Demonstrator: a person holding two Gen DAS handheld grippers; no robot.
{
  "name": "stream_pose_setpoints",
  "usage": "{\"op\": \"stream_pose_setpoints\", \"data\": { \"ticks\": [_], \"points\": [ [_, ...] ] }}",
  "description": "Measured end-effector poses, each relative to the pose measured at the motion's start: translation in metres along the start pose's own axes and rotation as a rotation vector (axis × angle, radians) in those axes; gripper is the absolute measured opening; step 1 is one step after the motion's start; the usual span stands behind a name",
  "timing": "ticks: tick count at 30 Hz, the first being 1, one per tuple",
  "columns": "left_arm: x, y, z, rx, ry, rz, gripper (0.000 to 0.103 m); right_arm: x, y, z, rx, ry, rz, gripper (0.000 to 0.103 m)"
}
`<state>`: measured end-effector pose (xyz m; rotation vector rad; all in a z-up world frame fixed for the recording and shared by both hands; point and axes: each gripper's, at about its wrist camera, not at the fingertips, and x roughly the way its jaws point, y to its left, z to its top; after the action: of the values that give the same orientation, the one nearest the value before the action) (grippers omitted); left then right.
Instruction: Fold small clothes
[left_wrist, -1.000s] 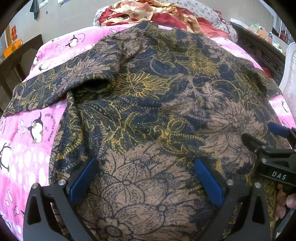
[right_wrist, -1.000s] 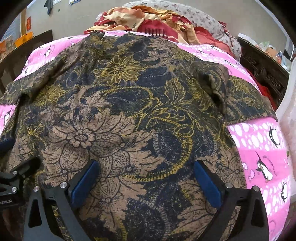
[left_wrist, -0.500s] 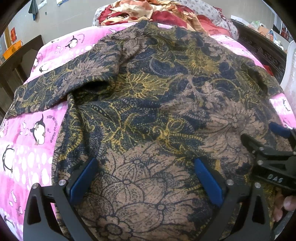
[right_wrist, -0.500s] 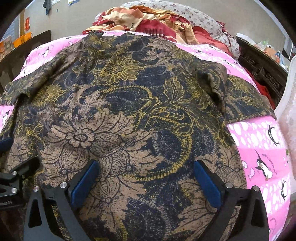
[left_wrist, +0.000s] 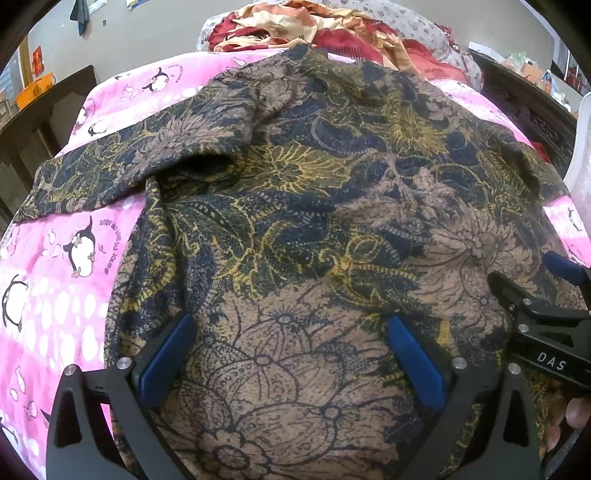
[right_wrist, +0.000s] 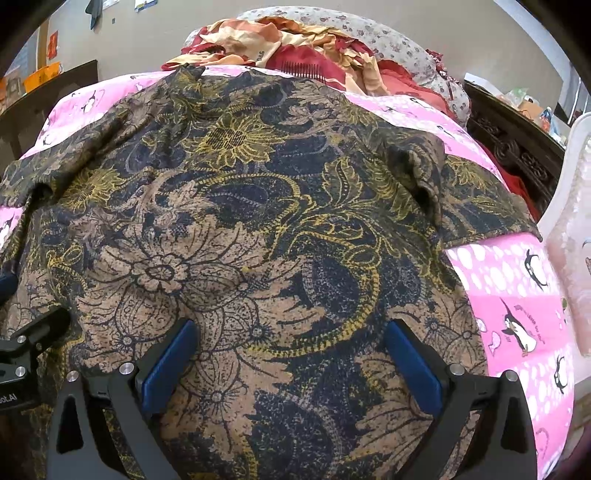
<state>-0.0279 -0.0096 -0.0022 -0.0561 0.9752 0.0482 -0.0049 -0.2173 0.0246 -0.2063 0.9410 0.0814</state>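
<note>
A brown, navy and yellow floral shirt (left_wrist: 314, 206) lies spread flat on a pink penguin-print bedsheet (left_wrist: 55, 266); it also fills the right wrist view (right_wrist: 258, 221). Its left sleeve (left_wrist: 122, 162) stretches out to the left, and its right sleeve (right_wrist: 480, 195) lies to the right. My left gripper (left_wrist: 291, 350) is open, hovering over the shirt's near hem with nothing between its blue pads. My right gripper (right_wrist: 291, 350) is open over the hem too. The right gripper shows at the right edge of the left wrist view (left_wrist: 546, 306).
A heap of red and cream clothes (right_wrist: 295, 48) and a floral pillow (right_wrist: 388, 40) lie at the bed's far end. Dark wooden furniture (right_wrist: 517, 144) stands at the right, and a white plastic thing (right_wrist: 572, 221) sits at the right edge. A dark table (left_wrist: 40, 122) stands at the left.
Both grippers have drawn back slightly and risen a little over the shirt's hem. Both stay open and the shirt has not moved.
</note>
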Motion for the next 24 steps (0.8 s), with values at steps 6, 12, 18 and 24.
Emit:
{"op": "stream_pose_setpoints", "data": {
  "ticks": [6,12,18,24],
  "points": [
    [0.0000,0.0003,-0.0007,0.001,-0.001,0.003,0.103,0.0003,-0.0017,-0.0002,0.010,-0.003,0.013,0.103],
    [-0.0023,0.0009,-0.0048,0.001,-0.039,-0.002,0.103,0.0005,-0.0041,-0.0006,0.023,-0.007,0.028,0.103],
    [-0.0029,-0.0001,-0.0057,0.000,-0.040,-0.001,0.103,0.0007,-0.0041,-0.0006,0.023,-0.007,0.029,0.103],
    [-0.0035,-0.0002,-0.0053,-0.002,-0.042,-0.005,0.103,0.0009,-0.0090,-0.0018,0.043,-0.008,0.057,0.103]
  ]
}}
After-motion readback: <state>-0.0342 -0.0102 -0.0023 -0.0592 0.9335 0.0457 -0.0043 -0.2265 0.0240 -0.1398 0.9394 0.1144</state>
